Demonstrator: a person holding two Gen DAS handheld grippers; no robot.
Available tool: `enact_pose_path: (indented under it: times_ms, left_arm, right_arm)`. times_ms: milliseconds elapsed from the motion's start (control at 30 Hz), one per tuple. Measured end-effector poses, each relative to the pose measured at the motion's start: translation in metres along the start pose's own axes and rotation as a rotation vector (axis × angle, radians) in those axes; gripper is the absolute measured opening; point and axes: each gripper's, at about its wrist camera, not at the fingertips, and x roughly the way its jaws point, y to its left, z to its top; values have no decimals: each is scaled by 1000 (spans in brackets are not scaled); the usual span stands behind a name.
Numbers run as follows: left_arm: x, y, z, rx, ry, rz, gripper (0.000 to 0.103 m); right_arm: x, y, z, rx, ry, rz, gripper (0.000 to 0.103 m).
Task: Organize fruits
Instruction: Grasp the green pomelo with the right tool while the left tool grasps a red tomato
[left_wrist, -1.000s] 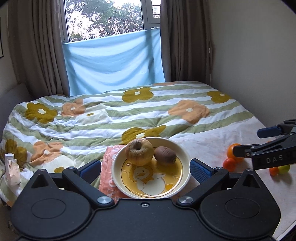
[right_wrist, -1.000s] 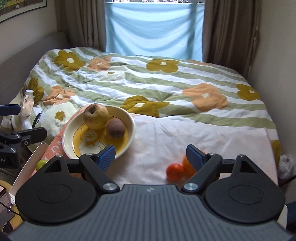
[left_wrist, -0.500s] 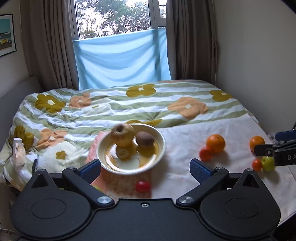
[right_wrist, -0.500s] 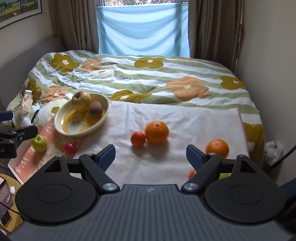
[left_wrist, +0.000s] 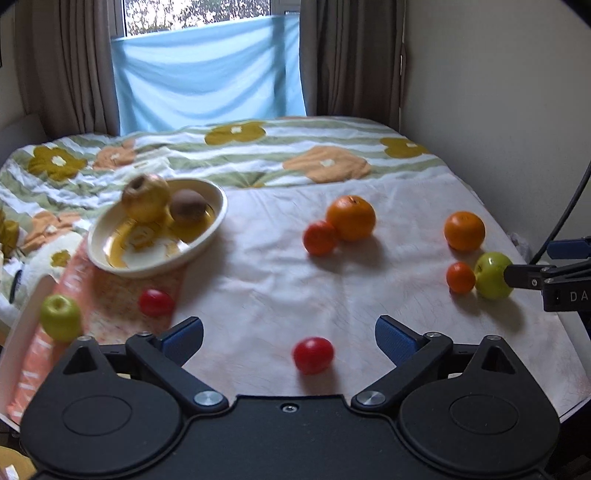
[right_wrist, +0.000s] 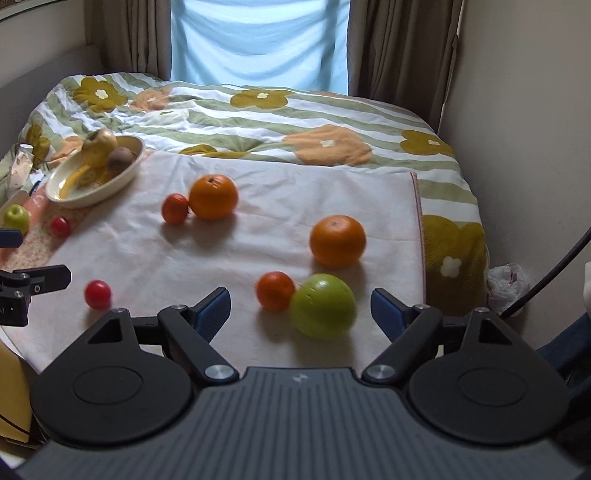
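— Both grippers stand with jaws spread wide and nothing between them: the left gripper (left_wrist: 289, 334) hangs over the near edge of the white cloth (left_wrist: 266, 280), the right gripper (right_wrist: 301, 308) just short of a green apple (right_wrist: 323, 305).

— What changed in the last second?

— Both have pulled back from the bowl (left_wrist: 110, 254). A second ago the left one had the bowl framed close between its fingers; now the whole spread of fruit shows.

— And where is the fruit?

— Only a yellowish apple (left_wrist: 146, 197) and a brown kiwi (left_wrist: 187, 209) sit in the bowl. Loose on the cloth: two large oranges (right_wrist: 213, 196) (right_wrist: 337, 240), two small tangerines (right_wrist: 175, 208) (right_wrist: 275, 290), and a red tomato (left_wrist: 313, 355) right in front of the left gripper. Another tomato (left_wrist: 156, 302) and a second green apple (left_wrist: 61, 317) lie on the patterned mat (left_wrist: 110, 295) by the bowl.

— So what does that mean?

— Sorting has barely begun, I'd say. The retreat looks like lining up a pick: the near tomato for the left, the green apple for the right.
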Motion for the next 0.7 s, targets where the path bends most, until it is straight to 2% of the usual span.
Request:
enact_pose_path:
  times_ms: [200,333,433,600,700]
  left_arm:
    - [30,-14,-11,5,55,17,85]
    - [45,-16,-15,-6,86,26,70]
    - [51,-16,-17,-19,104,38,65]
    - [54,-17,-18,-33,114,20,38]
    - [54,-19,-17,-25,120,25,37]
  right_arm:
    - [26,-19,-11,-27,24,22,96]
    - [42,-26,-16,-21,45,54,95]
    - [51,-28,-19,-14,60,69,94]
    - [60,-26,-18,-34,66,79,92]
    - [65,-26,-16,-49,69,94,85]
